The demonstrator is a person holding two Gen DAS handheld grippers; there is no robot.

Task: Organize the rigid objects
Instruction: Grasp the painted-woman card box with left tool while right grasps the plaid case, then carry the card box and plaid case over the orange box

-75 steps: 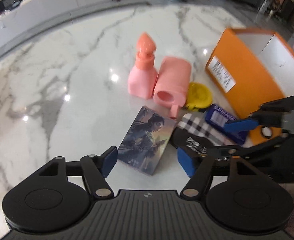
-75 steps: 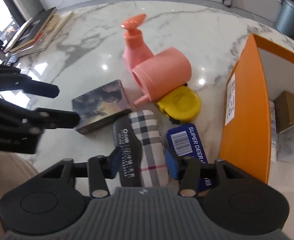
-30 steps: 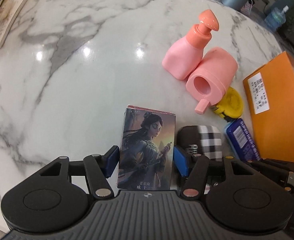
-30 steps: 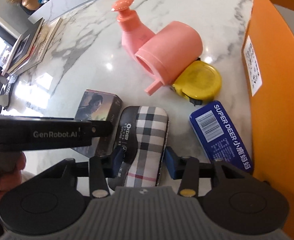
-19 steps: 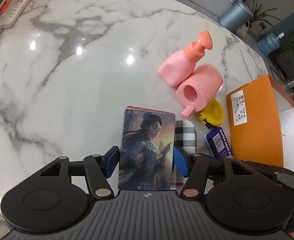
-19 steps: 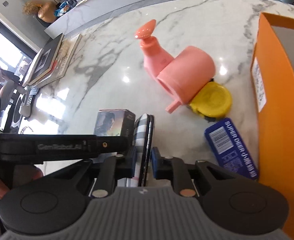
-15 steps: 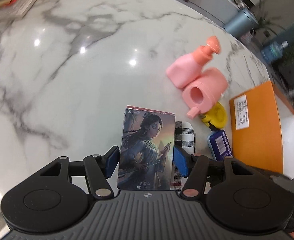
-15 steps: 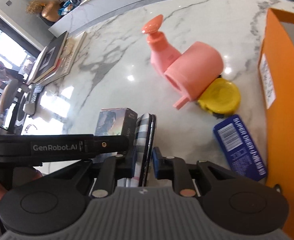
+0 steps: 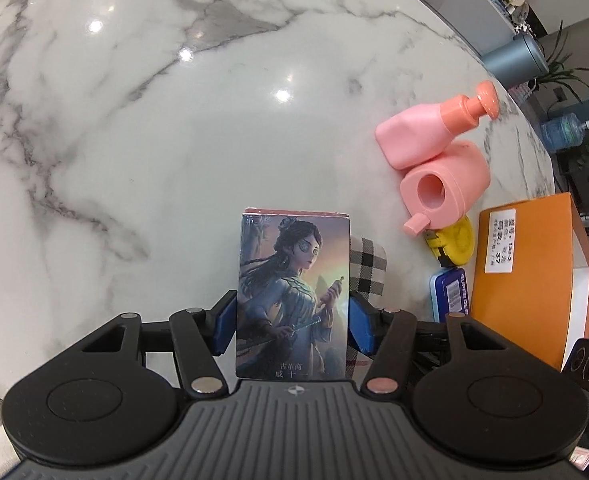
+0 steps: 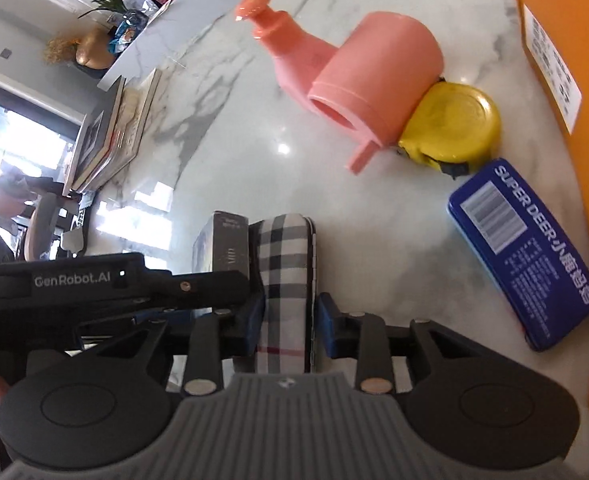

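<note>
My left gripper [image 9: 293, 327] is shut on an illustrated card box [image 9: 293, 288] and holds it above the marble table. My right gripper [image 10: 290, 322] is shut on a plaid glasses case [image 10: 284, 276], held on edge right beside the card box [image 10: 222, 240]. On the table lie a pink pump bottle [image 9: 426, 130], a pink cup on its side [image 9: 444, 192], a yellow tape measure [image 10: 452, 130] and a blue tin [image 10: 524, 252]. The orange box [image 9: 522, 276] stands at the right.
The marble table [image 9: 134, 140] stretches wide to the left and far side. A stack of books [image 10: 110, 136] lies at the far left edge in the right wrist view. A grey bin [image 9: 514, 60] stands beyond the table.
Both grippers closed on their objects and lifted them: the left took the card box, the right took the glasses case and turned it on edge. Both now sit higher over the table.
</note>
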